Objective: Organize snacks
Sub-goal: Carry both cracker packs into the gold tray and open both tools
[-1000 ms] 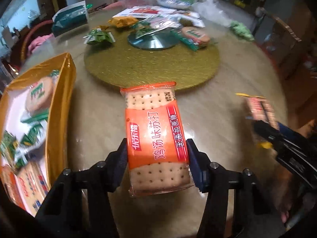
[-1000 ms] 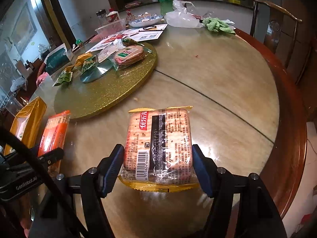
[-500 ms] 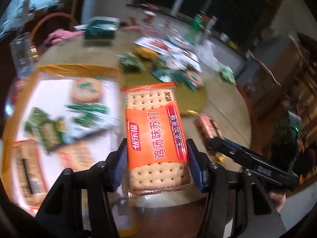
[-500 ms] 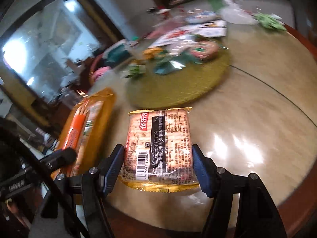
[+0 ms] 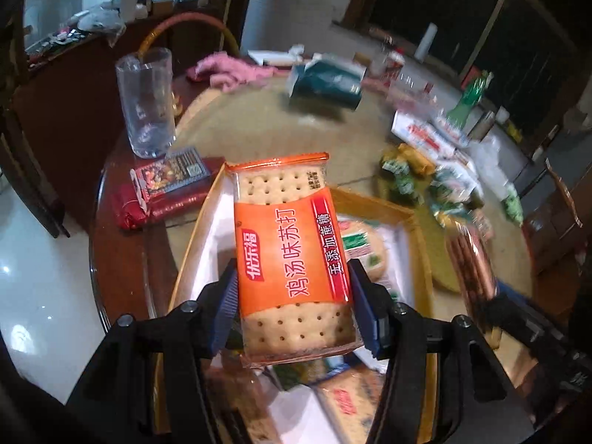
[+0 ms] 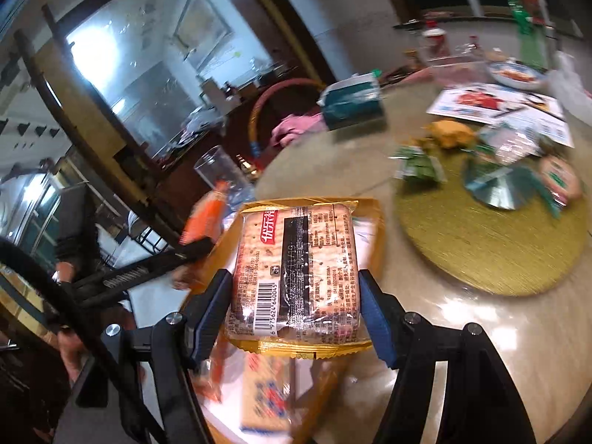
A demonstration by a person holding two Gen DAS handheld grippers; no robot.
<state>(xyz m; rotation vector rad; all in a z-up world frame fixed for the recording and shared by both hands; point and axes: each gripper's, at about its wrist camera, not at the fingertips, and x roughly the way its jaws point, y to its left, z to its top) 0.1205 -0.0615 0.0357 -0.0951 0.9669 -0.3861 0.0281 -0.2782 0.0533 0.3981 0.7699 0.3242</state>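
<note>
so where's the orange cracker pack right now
In the left wrist view the orange cracker pack sits centre frame, clamped in the left gripper above the gold-rimmed tray.

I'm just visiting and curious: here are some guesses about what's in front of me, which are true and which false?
1. Each gripper holds a cracker pack. True: the left gripper clamps the orange pack, the right gripper the yellow-edged pack.
2. The gold box has nothing in it. False: snack packets lie inside.
3. A clear glass stands near the table's edge. True.
4. The round gold mat is bare. False: wrapped snacks lie on it.
</note>
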